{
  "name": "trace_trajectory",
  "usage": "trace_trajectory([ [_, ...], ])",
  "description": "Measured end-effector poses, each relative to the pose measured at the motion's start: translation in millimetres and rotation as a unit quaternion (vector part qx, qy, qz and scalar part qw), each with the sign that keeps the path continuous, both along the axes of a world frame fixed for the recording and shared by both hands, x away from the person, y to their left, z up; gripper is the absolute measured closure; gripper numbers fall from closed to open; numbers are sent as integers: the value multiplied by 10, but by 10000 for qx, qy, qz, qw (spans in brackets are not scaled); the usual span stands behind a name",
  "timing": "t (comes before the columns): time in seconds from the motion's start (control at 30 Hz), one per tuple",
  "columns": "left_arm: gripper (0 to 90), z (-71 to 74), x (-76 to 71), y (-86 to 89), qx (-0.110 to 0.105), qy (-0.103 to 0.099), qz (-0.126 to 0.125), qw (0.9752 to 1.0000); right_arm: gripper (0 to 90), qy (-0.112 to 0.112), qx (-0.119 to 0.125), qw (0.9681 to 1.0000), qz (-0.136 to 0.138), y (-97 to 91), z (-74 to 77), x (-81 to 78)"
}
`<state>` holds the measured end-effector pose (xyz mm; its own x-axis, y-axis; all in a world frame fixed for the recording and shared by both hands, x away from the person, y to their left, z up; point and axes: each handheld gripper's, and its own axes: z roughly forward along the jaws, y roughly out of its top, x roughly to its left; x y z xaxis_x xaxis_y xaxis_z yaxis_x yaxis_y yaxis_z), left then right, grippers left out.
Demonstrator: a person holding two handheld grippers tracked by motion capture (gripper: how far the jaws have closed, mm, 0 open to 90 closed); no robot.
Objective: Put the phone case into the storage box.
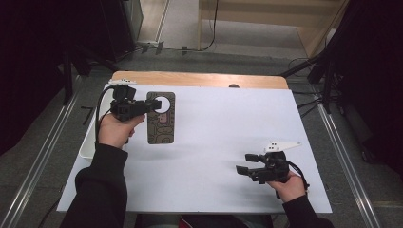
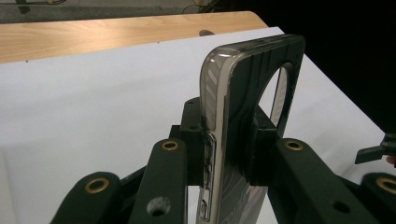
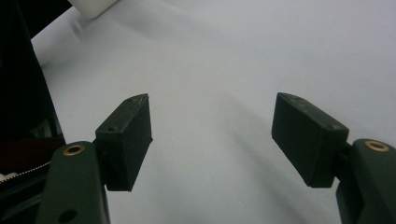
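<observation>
A dark patterned phone case (image 1: 160,122) with a large round cut-out near its far end is over the left part of the white sheet (image 1: 214,133). My left gripper (image 1: 148,107) comes in from the left and is shut on the case beside the cut-out. In the left gripper view the case (image 2: 252,74) stands on edge, glossy rim toward the camera, and the left gripper (image 2: 229,144) has both pads pressed on its two faces. My right gripper (image 1: 244,169) rests low at the front right, open, pointing left. In its own view the right gripper (image 3: 212,140) has bare white sheet between its jaws.
The white sheet covers a wooden table (image 1: 199,79) whose far edge shows as a bare strip. A white tray (image 1: 87,145) pokes out at the sheet's left edge. A small dark spot (image 1: 233,86) sits at the back. Metal rails run along the floor on both sides.
</observation>
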<state>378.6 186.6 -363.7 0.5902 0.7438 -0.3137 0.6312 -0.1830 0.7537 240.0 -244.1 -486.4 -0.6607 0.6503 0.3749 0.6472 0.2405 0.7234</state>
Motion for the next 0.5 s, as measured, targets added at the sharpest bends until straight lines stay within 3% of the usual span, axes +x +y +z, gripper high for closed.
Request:
trace_trajectory([
  [0.2, 736, 72, 73, 83, 10, -48, 24, 10000, 276, -24, 12, 10000, 21, 9, 3, -4],
  [0.5, 736, 202, 149, 206, 145, -140, 271, 9994, 276, -22, 24, 10000, 19, 13, 0, -3],
])
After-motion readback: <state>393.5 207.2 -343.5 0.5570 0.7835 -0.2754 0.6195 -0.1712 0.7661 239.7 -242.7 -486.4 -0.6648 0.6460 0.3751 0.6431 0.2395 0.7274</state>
